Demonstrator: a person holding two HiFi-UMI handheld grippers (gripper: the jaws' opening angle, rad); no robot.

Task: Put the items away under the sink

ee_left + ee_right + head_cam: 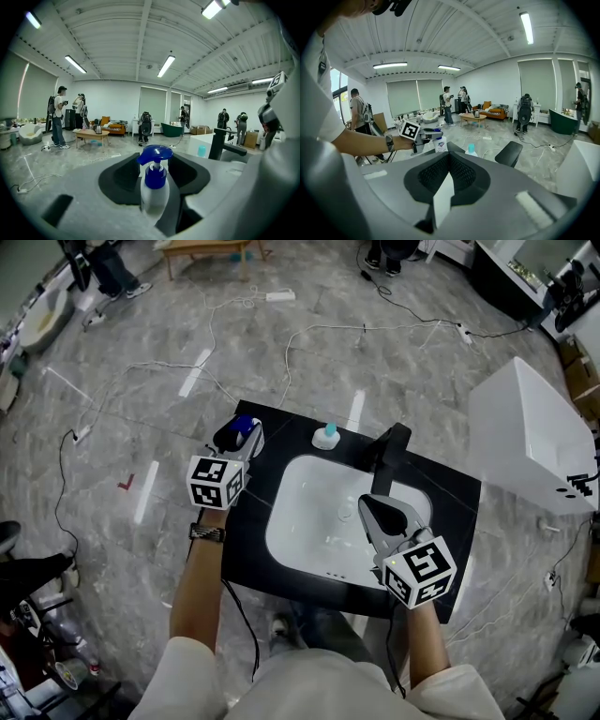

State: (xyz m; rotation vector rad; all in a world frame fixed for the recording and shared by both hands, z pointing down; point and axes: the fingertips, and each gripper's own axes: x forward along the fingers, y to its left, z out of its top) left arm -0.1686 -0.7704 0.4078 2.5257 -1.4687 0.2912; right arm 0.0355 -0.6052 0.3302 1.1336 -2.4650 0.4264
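The left gripper (pixel 154 164) squeezes the bottle (pixel 154 197) so it can lift it. The right gripper (pixel 449 160) is pinched shut and empty, waiting over the sink (pixel 300 512).

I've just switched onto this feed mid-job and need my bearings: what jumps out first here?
First to catch the eye is the left gripper, closed on a blue-topped pump bottle at the back left corner of the black counter. Next, the right gripper, shut and empty, hangs over the white sink basin. A small teal bottle stands behind the basin, left of the black faucet.
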